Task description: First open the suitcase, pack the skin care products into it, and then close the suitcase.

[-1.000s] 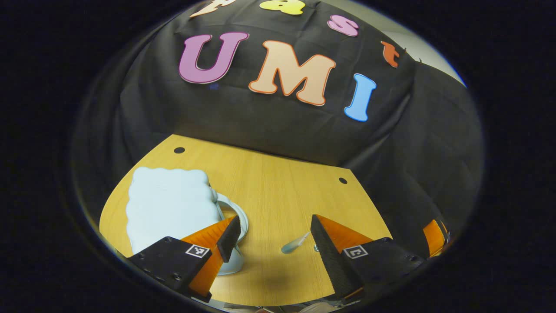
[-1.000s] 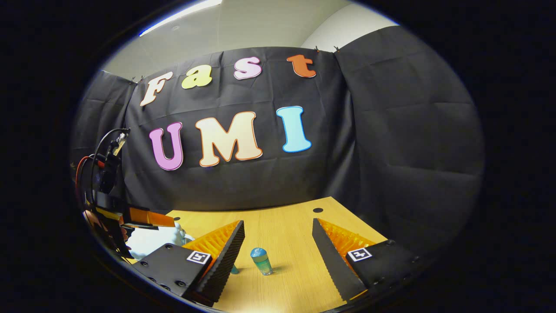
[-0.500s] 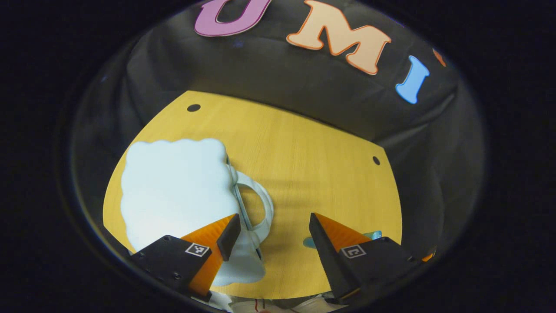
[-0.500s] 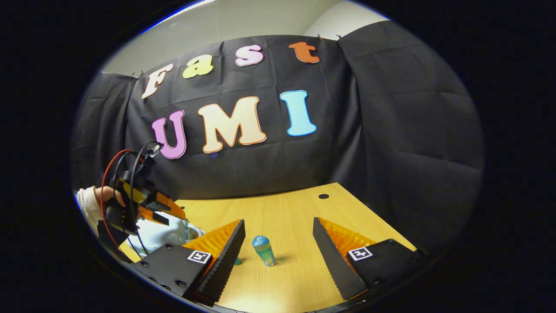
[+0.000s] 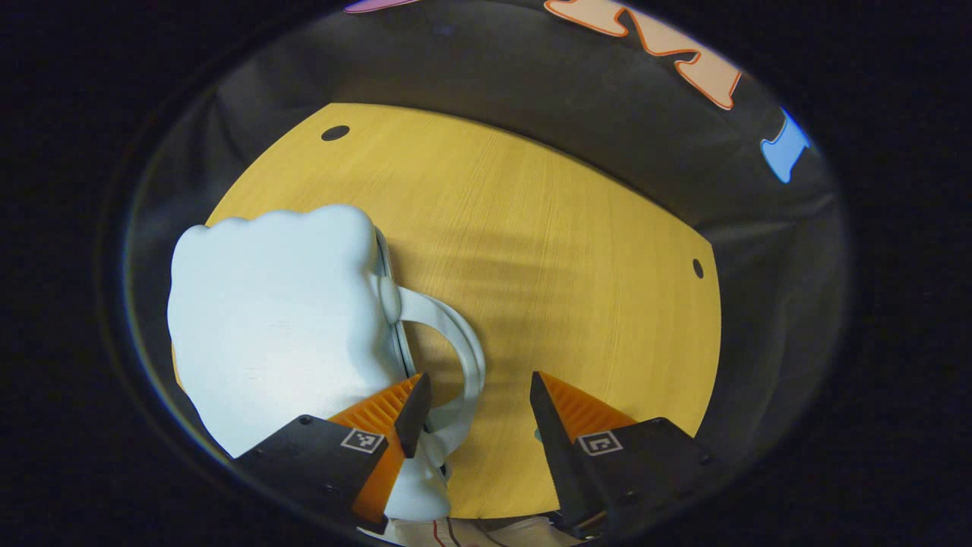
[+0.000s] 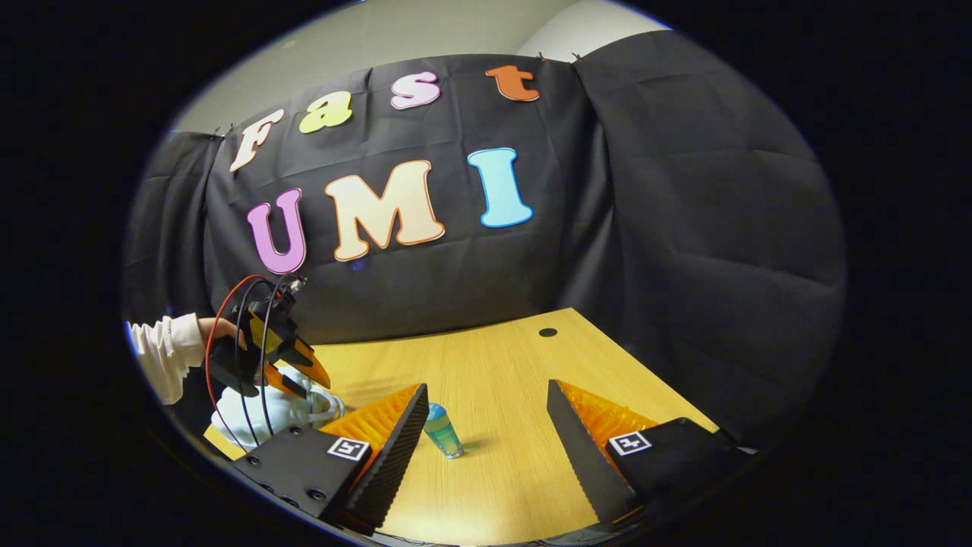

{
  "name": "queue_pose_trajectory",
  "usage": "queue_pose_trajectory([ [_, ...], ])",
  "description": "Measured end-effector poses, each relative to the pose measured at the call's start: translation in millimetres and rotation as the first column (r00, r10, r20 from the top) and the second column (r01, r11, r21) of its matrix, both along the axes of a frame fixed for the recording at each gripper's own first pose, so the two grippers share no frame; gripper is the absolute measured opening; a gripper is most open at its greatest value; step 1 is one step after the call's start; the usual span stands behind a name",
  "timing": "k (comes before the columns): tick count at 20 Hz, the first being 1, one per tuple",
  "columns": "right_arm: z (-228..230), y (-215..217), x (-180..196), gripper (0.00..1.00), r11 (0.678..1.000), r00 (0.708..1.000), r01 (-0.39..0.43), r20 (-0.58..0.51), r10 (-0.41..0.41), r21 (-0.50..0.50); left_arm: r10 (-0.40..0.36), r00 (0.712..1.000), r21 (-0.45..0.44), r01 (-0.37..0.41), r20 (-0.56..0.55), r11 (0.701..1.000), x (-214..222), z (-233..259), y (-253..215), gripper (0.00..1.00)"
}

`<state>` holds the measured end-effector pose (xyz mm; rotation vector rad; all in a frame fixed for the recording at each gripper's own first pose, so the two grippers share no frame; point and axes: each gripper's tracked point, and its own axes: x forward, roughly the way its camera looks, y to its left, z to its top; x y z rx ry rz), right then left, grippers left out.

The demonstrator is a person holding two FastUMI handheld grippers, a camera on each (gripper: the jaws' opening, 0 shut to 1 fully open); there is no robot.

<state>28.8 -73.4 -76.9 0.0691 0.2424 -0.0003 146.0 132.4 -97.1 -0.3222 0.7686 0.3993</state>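
Left tongs [image 5: 472, 395] open, just above the curved handle [image 5: 456, 357] of the pale blue cloud-shaped plastic suitcase [image 5: 281, 327], closed, at the wooden table's [image 5: 577, 289] left edge. Right tongs [image 6: 486, 410] open; small blue-capped clear bottle [image 6: 442, 430] upright beside their left finger.

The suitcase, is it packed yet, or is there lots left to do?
Nothing looks done yet. The pale blue suitcase lies shut on the table. In hand: the left gripper hangs open over the suitcase's handle, not gripping it. The right gripper is open too, and a small blue bottle stands on the table, unpacked. Opening, packing and closing are all left.
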Motion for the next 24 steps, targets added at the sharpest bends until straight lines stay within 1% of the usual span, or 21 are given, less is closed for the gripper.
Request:
queue_pose_trajectory([
  [2, -1.2, -4.2, 1.3, 0.98, 1.000, 1.000, 0.012, -0.004, -0.012, 0.009, 0.023, 0.999, -0.005, -0.024, -0.041, 1.000, 4.8, -9.0, 4.5, 0.72],
  [4, -4.1, -8.1, 3.5, 0.98, 1.000, 1.000, 0.019, -0.009, -0.019, 0.010, 0.041, 0.997, -0.001, -0.041, -0.072, 0.999, 9.7, -16.8, 9.9, 0.55],
  [6, -6.7, -10.4, 4.1, 0.98, 1.000, 1.000, 0.023, -0.018, -0.023, 0.007, 0.049, 0.995, 0.001, -0.049, -0.091, 0.999, 14.5, -21.8, 13.3, 0.46],
  [9, -12.1, -12.1, 5.7, 0.98, 1.000, 0.999, 0.025, -0.032, -0.025, 0.005, 0.057, 0.991, 0.006, -0.057, -0.124, 0.998, 20.9, -29.8, 16.4, 0.42],
  [12, -13.2, -17.0, 7.1, 0.98, 0.999, 0.999, 0.033, -0.036, -0.033, -0.001, 0.090, 0.982, 0.006, -0.090, -0.165, 0.996, 21.2, -39.8, 21.8, 0.39],
  [13, -12.9, -19.5, 6.7, 0.98, 0.999, 0.999, 0.037, -0.033, -0.037, -0.002, 0.101, 0.979, 0.010, -0.101, -0.179, 0.995, 21.4, -41.9, 24.7, 0.32],
  [14, -12.3, -20.6, 7.8, 0.98, 0.999, 0.999, 0.040, -0.033, -0.040, 0.000, 0.105, 0.977, 0.007, -0.105, -0.187, 0.994, 22.1, -45.4, 23.8, 0.29],
  [16, -14.4, -25.3, 8.5, 0.98, 0.999, 0.998, 0.047, -0.037, -0.047, 0.005, 0.109, 0.974, 0.007, -0.110, -0.201, 0.994, 26.0, -49.0, 24.4, 0.24],
  [21, -17.0, -33.6, 6.1, 0.98, 0.998, 0.997, 0.056, -0.046, -0.056, -0.004, 0.119, 0.962, -0.004, -0.123, -0.247, 0.992, 34.8, -67.5, 26.4, 0.20],
  [24, -16.8, -37.3, 4.4, 0.98, 0.998, 0.997, 0.059, -0.049, -0.060, -0.013, 0.123, 0.961, -0.012, -0.131, -0.249, 0.991, 34.9, -68.2, 25.8, 0.13],
])
